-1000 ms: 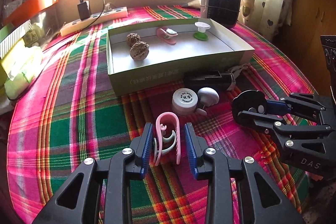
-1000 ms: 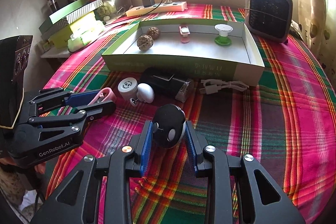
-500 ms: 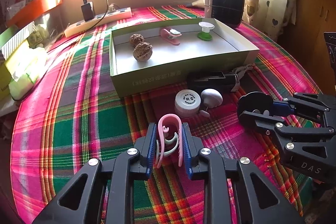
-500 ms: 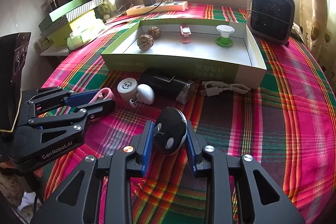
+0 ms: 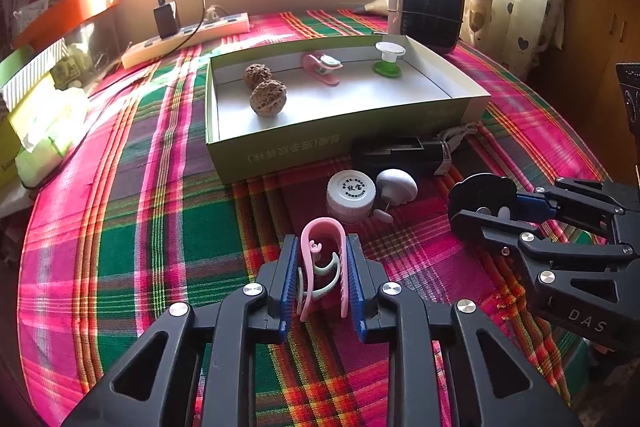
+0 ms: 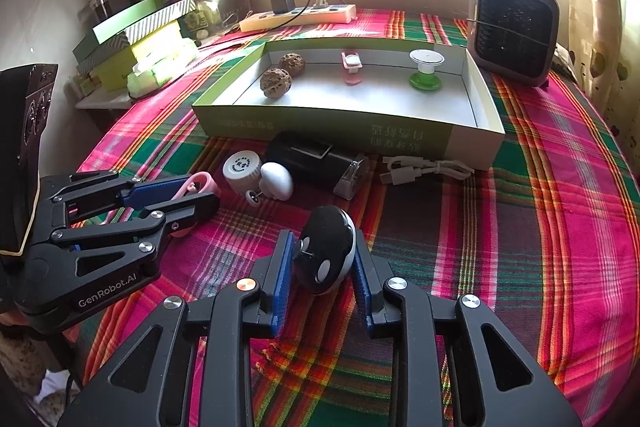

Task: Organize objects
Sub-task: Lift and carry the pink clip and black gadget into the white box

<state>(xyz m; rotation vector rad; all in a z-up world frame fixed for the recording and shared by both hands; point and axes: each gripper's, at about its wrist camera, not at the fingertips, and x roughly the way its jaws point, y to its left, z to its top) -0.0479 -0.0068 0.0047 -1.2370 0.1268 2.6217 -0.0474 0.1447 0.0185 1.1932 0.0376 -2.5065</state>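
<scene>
A round table under a pink, green and red plaid cloth [image 5: 160,227] fills both views, with a sunlit window behind it. At twelve o'clock on the cloth lies a shallow green box [image 5: 280,151] with a white floor, holding two walnuts [image 5: 268,99], a pink clip and a green-and-white spool [image 5: 388,61]. A power strip [image 6: 298,17] lies at eleven o'clock along the far wall, a small dark heater [image 6: 514,31] at one o'clock, and stacked boxes sit on a side shelf at nine o'clock.

The window is blown out to white. The printing on the box wall and on the white round cap [image 5: 351,189] is too small to read, and the black case [image 6: 316,161] behind the cap is partly in shadow.

Both grippers point down at the cloth. The left gripper [image 5: 322,267] is clamped on a pink clip [image 5: 324,259], its blue pads pressed to the clip's sides at six o'clock in its own view. The right gripper [image 6: 322,263] has its pads on a black-and-white round toy [image 6: 328,249], just off the cloth.
</scene>
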